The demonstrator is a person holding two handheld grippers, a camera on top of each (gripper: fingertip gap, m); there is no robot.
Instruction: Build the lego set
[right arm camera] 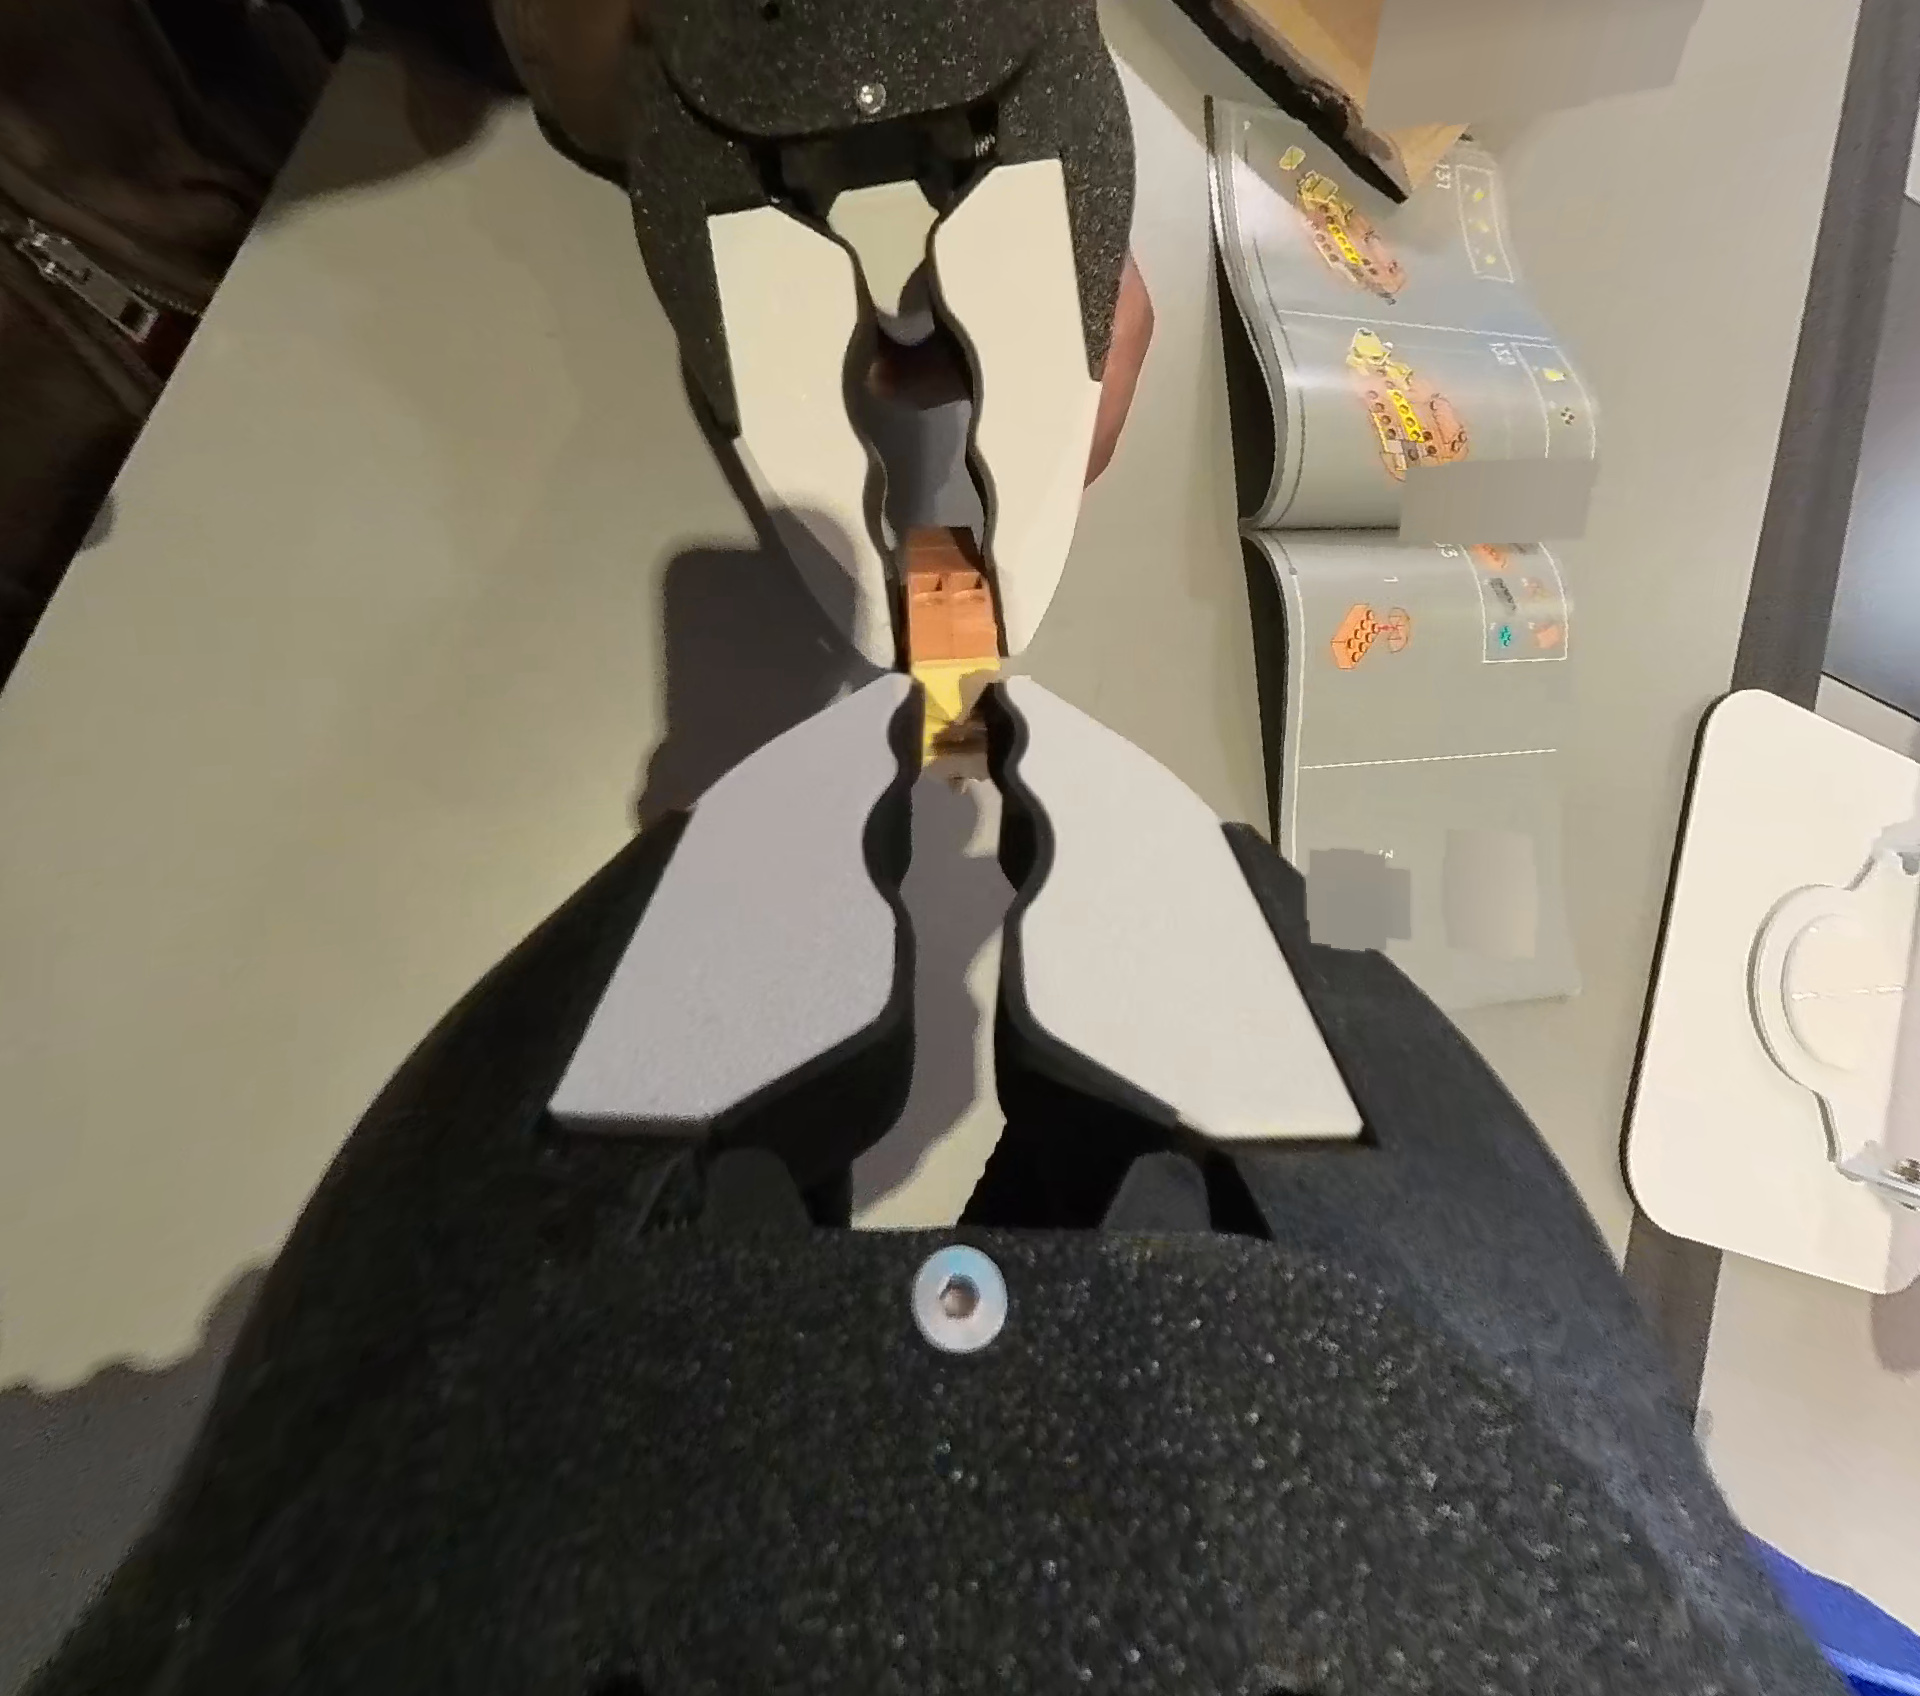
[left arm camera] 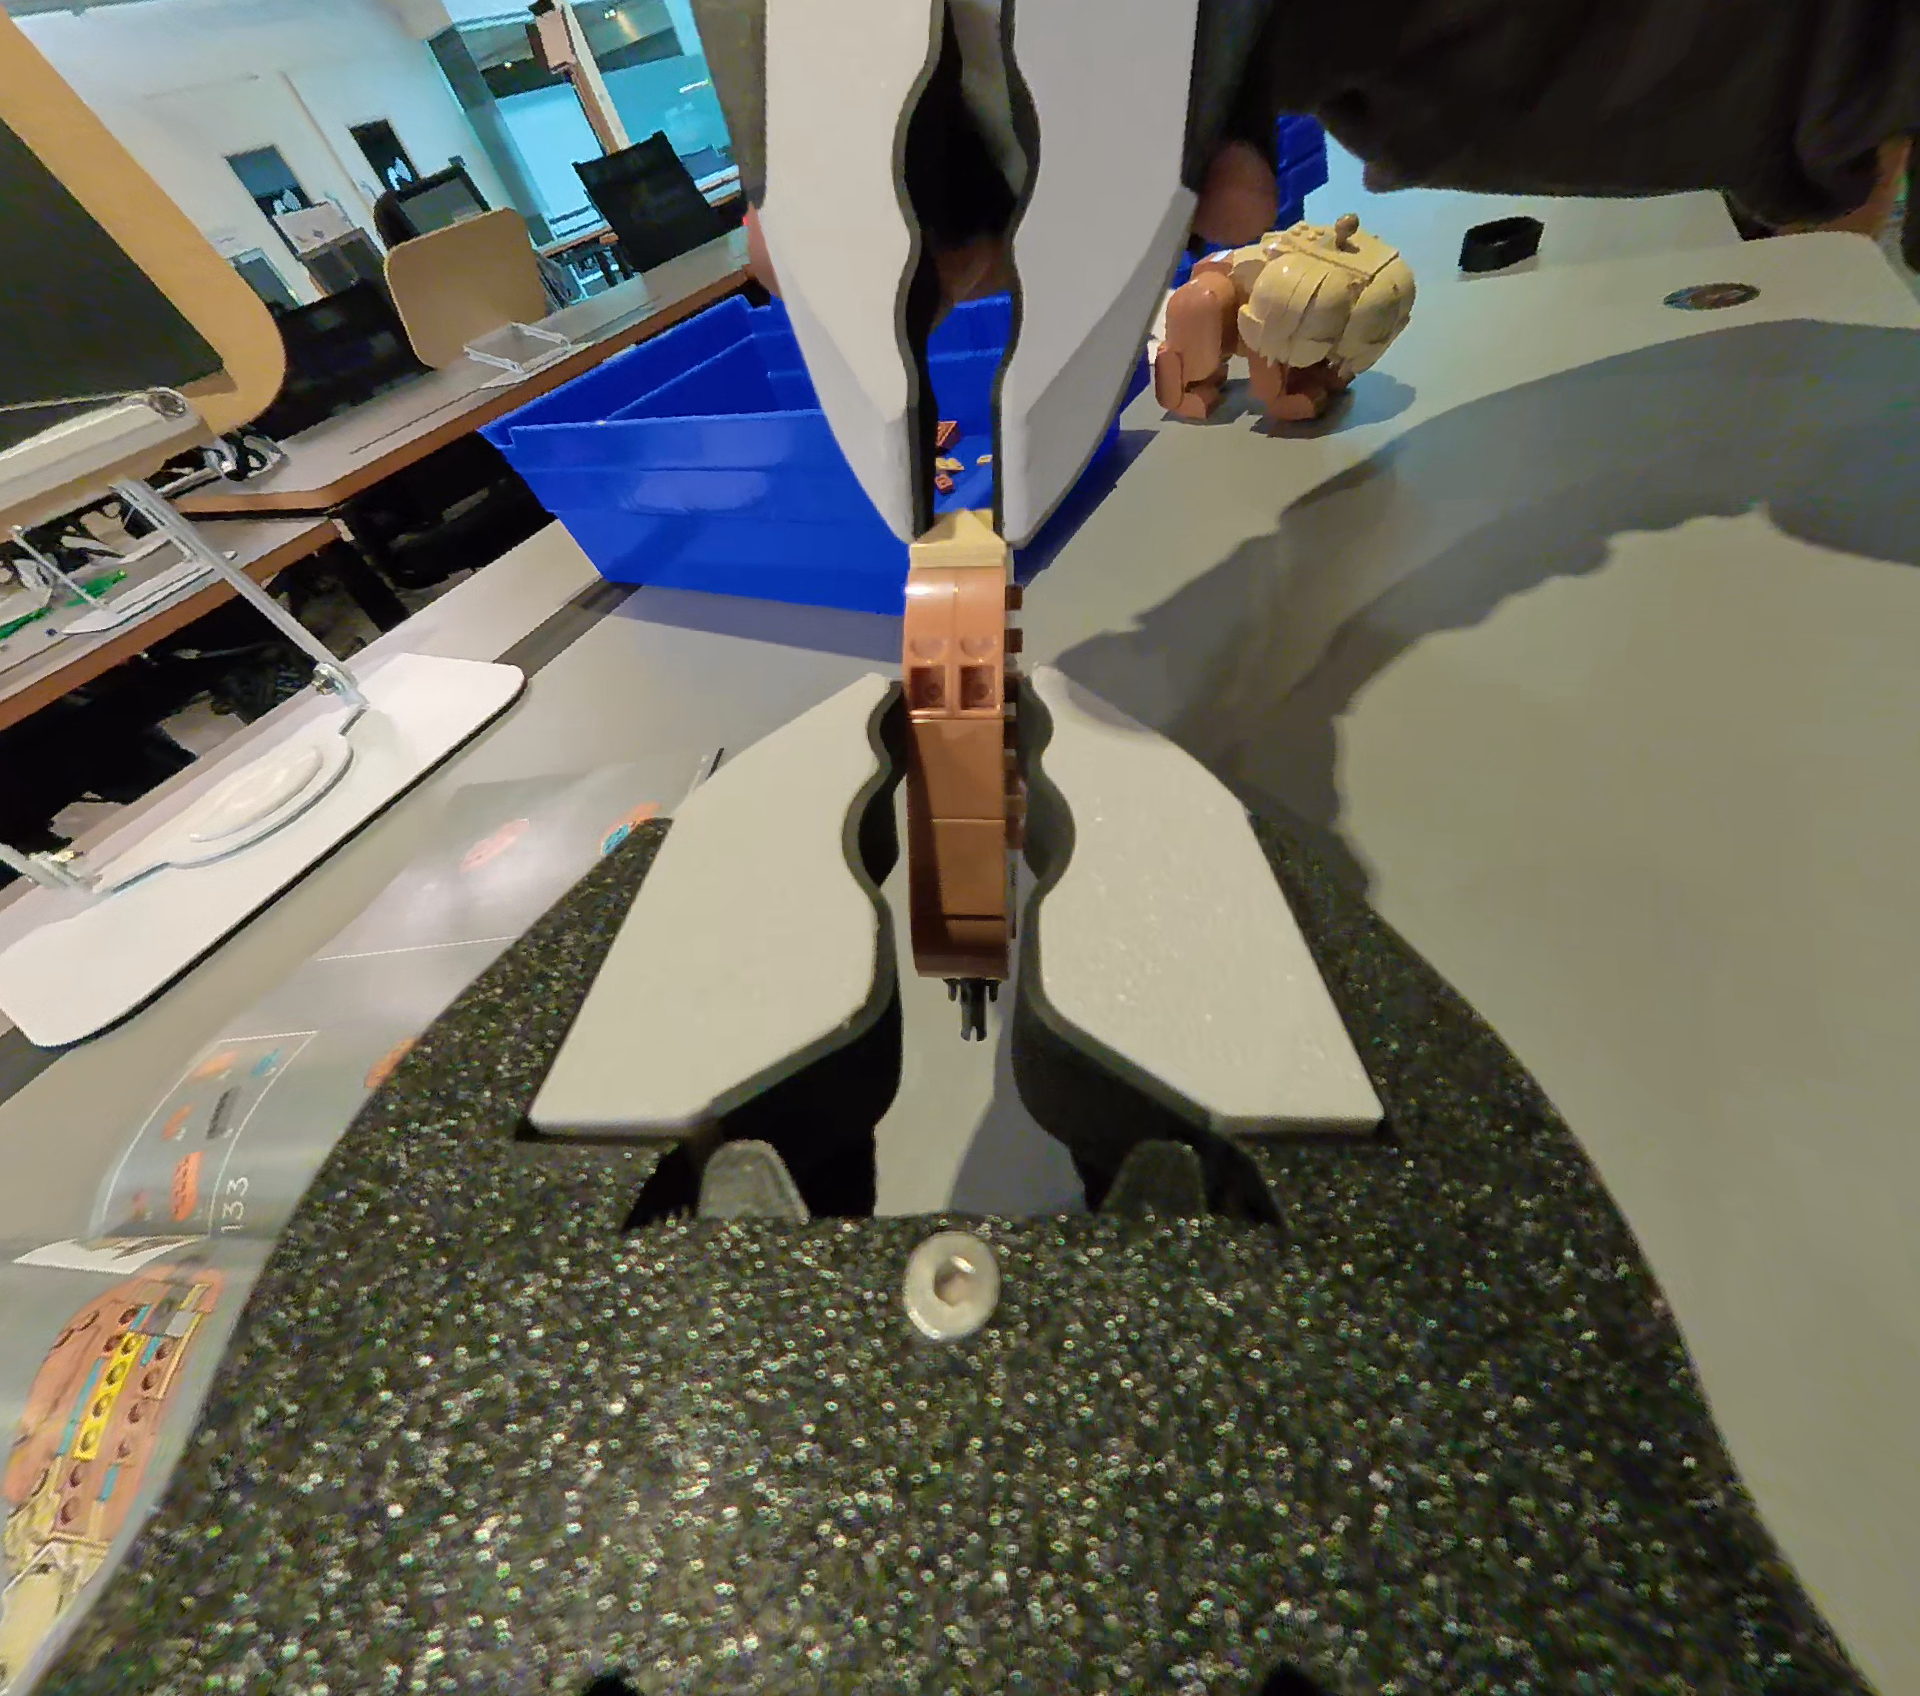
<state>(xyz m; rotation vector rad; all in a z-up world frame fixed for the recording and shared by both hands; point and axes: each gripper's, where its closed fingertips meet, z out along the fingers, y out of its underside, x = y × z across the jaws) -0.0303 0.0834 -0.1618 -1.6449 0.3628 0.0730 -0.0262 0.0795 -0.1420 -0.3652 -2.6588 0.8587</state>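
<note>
My left gripper [left arm camera: 961, 696] is shut on a long brown lego sub-assembly [left arm camera: 956, 815] and holds it above the grey table [left arm camera: 1558, 815]. A small black pin sticks out of its near end. A tan piece [left arm camera: 958, 547] sits on its far end. My right gripper [left arm camera: 961, 519] comes in from the opposite side, and its tips are closed on that tan piece. In the right wrist view, my right gripper [right arm camera: 951, 696] pinches the tan piece [right arm camera: 943, 690]. The brown sub-assembly [right arm camera: 940, 602] sits beyond it, between the left gripper's fingers [right arm camera: 1039, 420].
A partly built tan and brown lego animal [left arm camera: 1288, 316] stands on the table at the back right. A blue bin [left arm camera: 707, 483] with loose pieces is behind the grippers. An open instruction booklet [right arm camera: 1423, 607] and a white stand base [right arm camera: 1787, 971] lie to one side. My left and right fingertips are right by each other.
</note>
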